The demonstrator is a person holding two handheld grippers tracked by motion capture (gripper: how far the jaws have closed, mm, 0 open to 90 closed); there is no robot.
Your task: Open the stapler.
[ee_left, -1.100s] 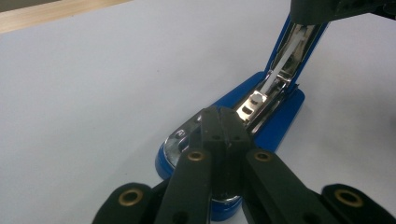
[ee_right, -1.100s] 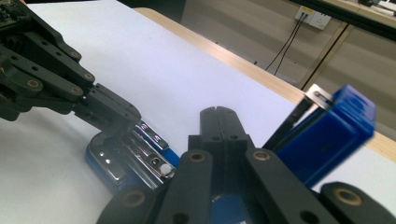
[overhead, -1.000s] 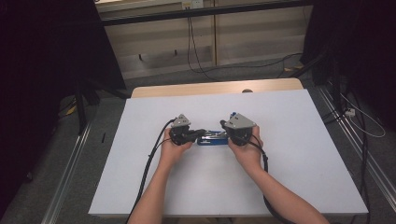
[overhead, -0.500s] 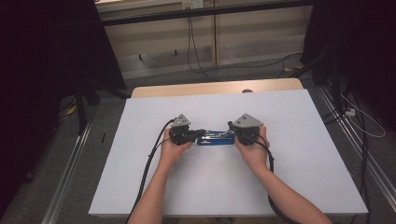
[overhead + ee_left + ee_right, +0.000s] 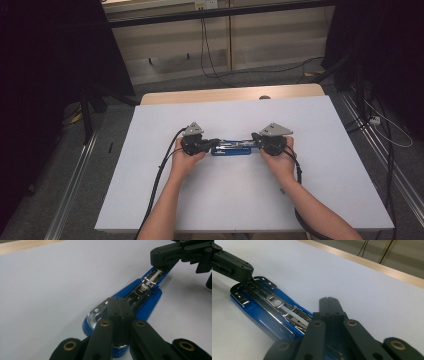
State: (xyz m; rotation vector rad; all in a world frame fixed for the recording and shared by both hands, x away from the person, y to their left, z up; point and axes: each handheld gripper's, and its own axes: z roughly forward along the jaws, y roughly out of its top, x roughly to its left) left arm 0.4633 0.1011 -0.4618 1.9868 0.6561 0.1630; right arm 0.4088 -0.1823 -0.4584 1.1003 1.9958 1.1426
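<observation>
Nearest the camera in the high view, the person's two forearms are entering from the bottom edge and reaching forward over the white counter (image 5: pixel 240 200). The left hand (image 5: pixel 184 162) is gripping the left tool (image 5: pixel 216 144), and the right hand (image 5: pixel 280 162) is gripping the right tool (image 5: pixel 254 137). A black cable (image 5: pixel 160 175) is trailing back from the left tool toward the near edge of the counter.

Between the two tools, a blue stapler (image 5: pixel 231 147) is lying flat on the counter, lengthwise from left to right, near the middle of the surface. It is lying opened out, with its chrome inner channel facing upward.

In the left gripper view, the left tool (image 5: pixel 117 305) is showing its jaws pressed together with no gap, and their tips are sitting over the near chrome end of the stapler (image 5: pixel 140 296). Whether the tips are pinching the metal or only resting on it cannot be told. At the far end of the stapler, the right tool (image 5: pixel 160 263) is lying over the blue body.

In the right gripper view, the right tool (image 5: pixel 329 303) is likewise showing clenched jaws, positioned over the near end of the stapler (image 5: pixel 269 307); the contact itself is hidden by the jaws. The left tool (image 5: pixel 249 273) is meeting the far chrome end.

Beyond the stapler, the bare counter is extending to a wooden edge strip (image 5: pixel 225 94), with floor cables (image 5: pixel 215 60) lying behind it.
</observation>
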